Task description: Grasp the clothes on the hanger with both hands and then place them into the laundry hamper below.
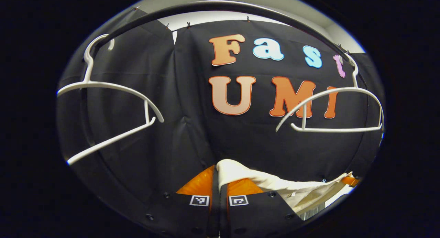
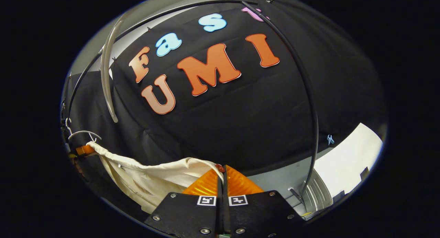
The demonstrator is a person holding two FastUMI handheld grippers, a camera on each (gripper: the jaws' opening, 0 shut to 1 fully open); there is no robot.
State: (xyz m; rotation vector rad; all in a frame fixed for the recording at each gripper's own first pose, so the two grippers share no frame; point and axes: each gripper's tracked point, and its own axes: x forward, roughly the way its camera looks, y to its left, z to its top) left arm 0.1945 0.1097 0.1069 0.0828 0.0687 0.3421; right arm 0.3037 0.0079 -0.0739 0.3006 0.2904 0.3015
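Observation:
A cream garment (image 1: 292, 190) hangs stretched between my two grippers, off the hangers. In the left gripper view my left gripper (image 1: 217, 169) is shut on one end of it, and the cloth runs right to the other gripper (image 1: 350, 180). In the right gripper view my right gripper (image 2: 221, 169) is shut on the other end of the garment (image 2: 147, 177), which sags leftward to the far gripper (image 2: 84, 149). A ribbed pale surface (image 2: 318, 195), possibly the hamper, lies low at the right.
Two bare white hangers (image 1: 103, 88) (image 1: 338, 93) hang on the curved black rail (image 1: 213, 6) above the cloth. In the right gripper view one hanger (image 2: 106, 69) shows edge-on, and the rack's black post (image 2: 309, 104) runs down the right. A white panel (image 2: 347, 159) is beyond it.

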